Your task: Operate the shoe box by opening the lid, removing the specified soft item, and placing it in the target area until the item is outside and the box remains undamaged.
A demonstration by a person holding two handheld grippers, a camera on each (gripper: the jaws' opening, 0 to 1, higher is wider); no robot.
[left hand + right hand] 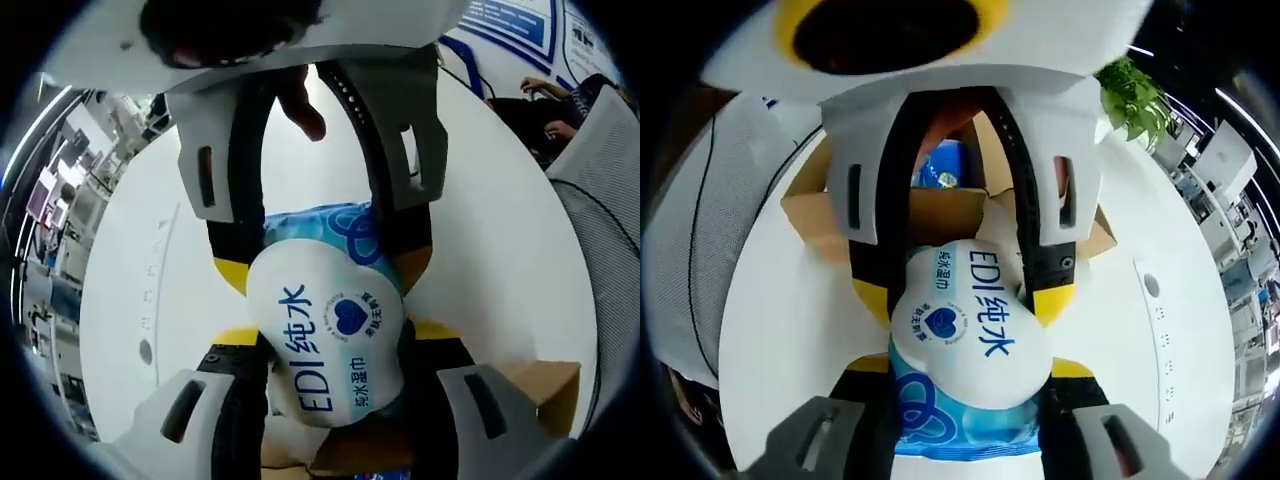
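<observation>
A soft white and blue pack of wet wipes (325,345) printed "EDI" is held up between both grippers, which face each other. My left gripper (335,335) rises from the bottom of the left gripper view, shut on one end of the pack. My right gripper (322,268) comes down from the top there and clamps the blue end. In the right gripper view the pack (970,335) sits in my right gripper (970,366), with the left gripper (962,298) clamping its white end from above. Behind it, the brown cardboard shoe box (940,215) stands open.
The box (545,385) rests on a round white table (790,330). A blue item (940,168) lies inside the box. A green plant (1130,95) stands beyond the table. A mesh chair back (600,190) and seated people (560,100) are at the side.
</observation>
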